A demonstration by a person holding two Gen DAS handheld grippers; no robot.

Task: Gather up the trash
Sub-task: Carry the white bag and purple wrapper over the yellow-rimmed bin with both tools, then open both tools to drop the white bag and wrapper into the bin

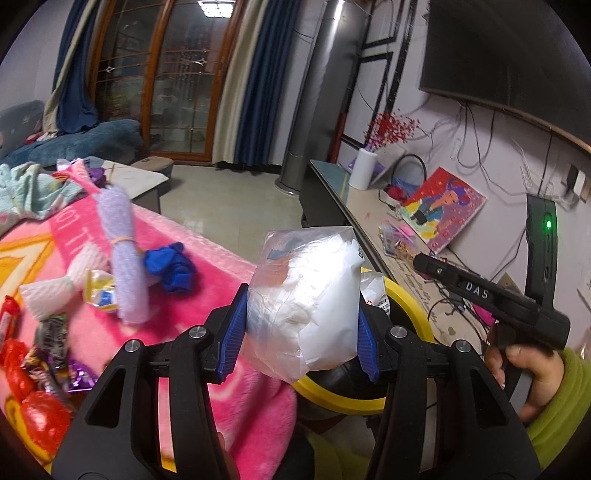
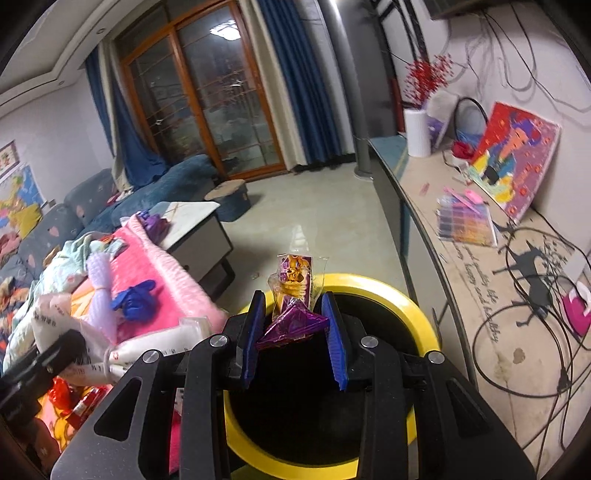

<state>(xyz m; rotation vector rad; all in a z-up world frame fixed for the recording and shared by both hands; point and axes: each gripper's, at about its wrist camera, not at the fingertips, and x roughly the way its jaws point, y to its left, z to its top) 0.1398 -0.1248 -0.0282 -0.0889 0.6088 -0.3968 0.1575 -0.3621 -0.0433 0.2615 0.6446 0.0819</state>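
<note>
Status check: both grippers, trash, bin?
Left gripper shut on white plastic bag, near the bin's edge. Right gripper shut on purple wrapper, above yellow-rimmed bin. Bin mouth unobstructed.

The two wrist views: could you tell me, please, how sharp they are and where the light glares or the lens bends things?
Left wrist view: the plastic bag is fairly sharp, the red wrappers at the lower left edge smear, and the ceiling lamp glares in the glass door. Right wrist view: the purple wrapper is sharp, the cabinet top bows and blurs rightward, and black vignette fills the corners.
</note>
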